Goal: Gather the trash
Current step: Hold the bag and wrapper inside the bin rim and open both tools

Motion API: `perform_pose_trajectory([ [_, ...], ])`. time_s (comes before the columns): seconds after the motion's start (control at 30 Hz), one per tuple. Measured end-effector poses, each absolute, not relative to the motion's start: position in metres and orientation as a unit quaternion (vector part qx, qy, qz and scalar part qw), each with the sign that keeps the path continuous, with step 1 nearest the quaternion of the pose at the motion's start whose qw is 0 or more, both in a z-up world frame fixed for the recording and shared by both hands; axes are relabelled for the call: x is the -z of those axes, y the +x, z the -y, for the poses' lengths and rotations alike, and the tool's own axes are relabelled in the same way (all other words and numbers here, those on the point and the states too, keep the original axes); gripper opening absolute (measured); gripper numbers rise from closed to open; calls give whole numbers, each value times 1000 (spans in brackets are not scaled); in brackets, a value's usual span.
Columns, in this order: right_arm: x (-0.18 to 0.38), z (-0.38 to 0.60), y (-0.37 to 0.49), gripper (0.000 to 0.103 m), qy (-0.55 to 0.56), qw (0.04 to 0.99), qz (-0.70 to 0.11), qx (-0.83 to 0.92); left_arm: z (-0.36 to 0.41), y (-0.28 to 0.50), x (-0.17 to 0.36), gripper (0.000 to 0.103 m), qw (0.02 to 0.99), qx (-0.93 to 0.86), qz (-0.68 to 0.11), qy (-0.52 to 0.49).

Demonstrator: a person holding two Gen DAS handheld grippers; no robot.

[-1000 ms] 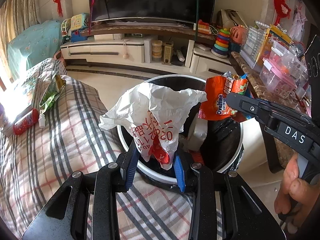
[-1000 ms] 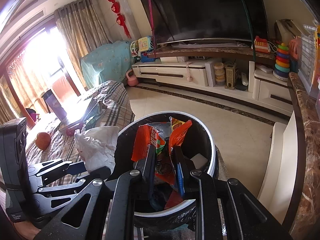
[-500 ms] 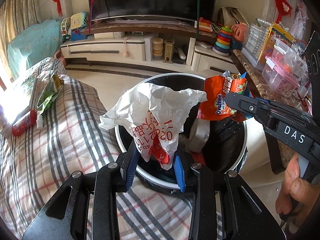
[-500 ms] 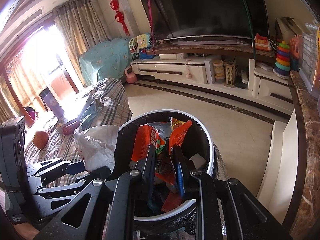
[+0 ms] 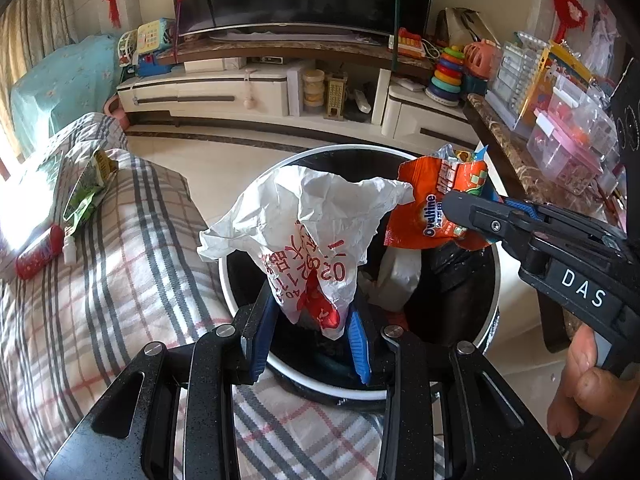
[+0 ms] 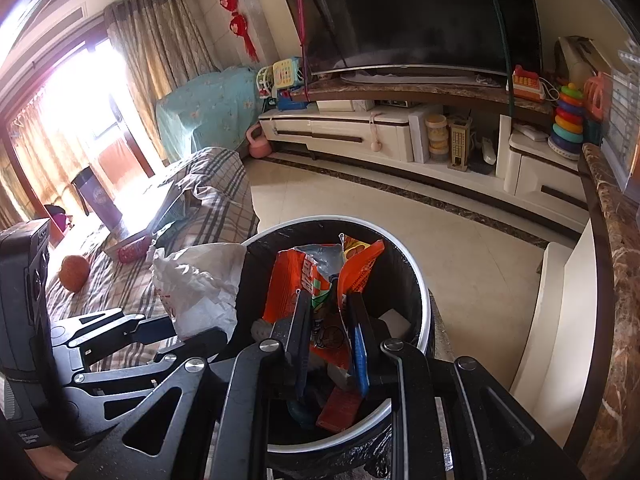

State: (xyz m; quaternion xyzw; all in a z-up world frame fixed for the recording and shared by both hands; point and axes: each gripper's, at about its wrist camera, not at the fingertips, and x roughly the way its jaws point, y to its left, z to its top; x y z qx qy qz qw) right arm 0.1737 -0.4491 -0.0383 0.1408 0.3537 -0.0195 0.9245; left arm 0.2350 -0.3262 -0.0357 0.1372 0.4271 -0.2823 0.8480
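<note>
So both hands have trash right over the bin [image 5: 494, 276], a round black one with a white rim and a black liner, already part full. The left gripper [image 5: 310, 332] has its blue pads pinched on a crumpled white paper bag [image 5: 304, 224] with red printing, which fans out wide above the jaws. The right gripper [image 6: 330, 320] is clamped narrow on a torn orange Ovaltine wrapper [image 6: 294, 280], shiny silver inside. The plaid-covered sofa [image 5: 112, 280] sits just beside the bin.
</note>
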Motion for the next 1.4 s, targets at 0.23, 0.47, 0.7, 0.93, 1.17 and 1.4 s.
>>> perform_pose_trajectory([
  [0.23, 38, 449, 178, 20, 136, 923, -359, 20, 329, 239, 38, 31, 847, 279, -433, 136],
  [0.47, 40, 448, 182, 20, 132, 921, -365, 19, 331, 239, 40, 32, 845, 276, -436, 139],
  [0.7, 42, 448, 187, 20, 131, 918, -373, 18, 337, 243, 43, 33, 843, 273, -441, 144],
  [0.93, 43, 449, 188, 20, 130, 918, -375, 19, 340, 246, 45, 33, 841, 271, -444, 146],
  [1.17, 45, 450, 190, 20, 132, 916, -379, 19, 340, 246, 47, 34, 841, 270, -446, 146],
  [1.4, 45, 450, 190, 20, 132, 916, -379, 18, 340, 246, 46, 35, 841, 270, -446, 146],
])
